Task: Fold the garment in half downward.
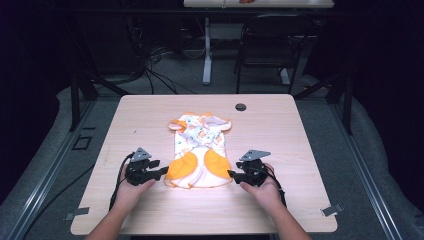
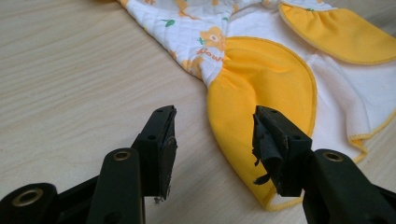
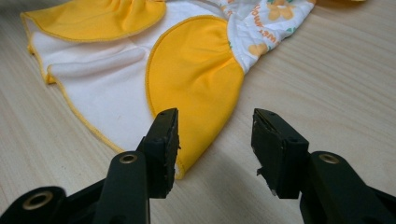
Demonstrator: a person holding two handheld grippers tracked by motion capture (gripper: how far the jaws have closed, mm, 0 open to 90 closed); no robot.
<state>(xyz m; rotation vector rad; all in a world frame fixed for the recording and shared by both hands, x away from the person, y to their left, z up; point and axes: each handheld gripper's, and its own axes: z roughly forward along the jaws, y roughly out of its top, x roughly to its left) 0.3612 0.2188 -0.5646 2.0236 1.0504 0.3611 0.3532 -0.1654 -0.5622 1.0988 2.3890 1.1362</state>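
A small white garment (image 1: 199, 150) with orange flower print and two orange-yellow flaps lies flat in the middle of the wooden table (image 1: 135, 115). My left gripper (image 1: 161, 172) sits at its near left corner, open, with the garment's yellow flap (image 2: 261, 84) just beyond its jaws and its hem between the tips. My right gripper (image 1: 233, 174) sits at the near right corner, open too, the other yellow flap (image 3: 196, 74) lying just ahead of its jaws. Nothing is held in the left gripper (image 2: 212, 140) or the right gripper (image 3: 215, 140).
A small dark round disc (image 1: 240, 106) lies on the table behind the garment. Past the far edge stand a black chair (image 1: 272, 45) and a table leg (image 1: 207, 50) with cables on the floor.
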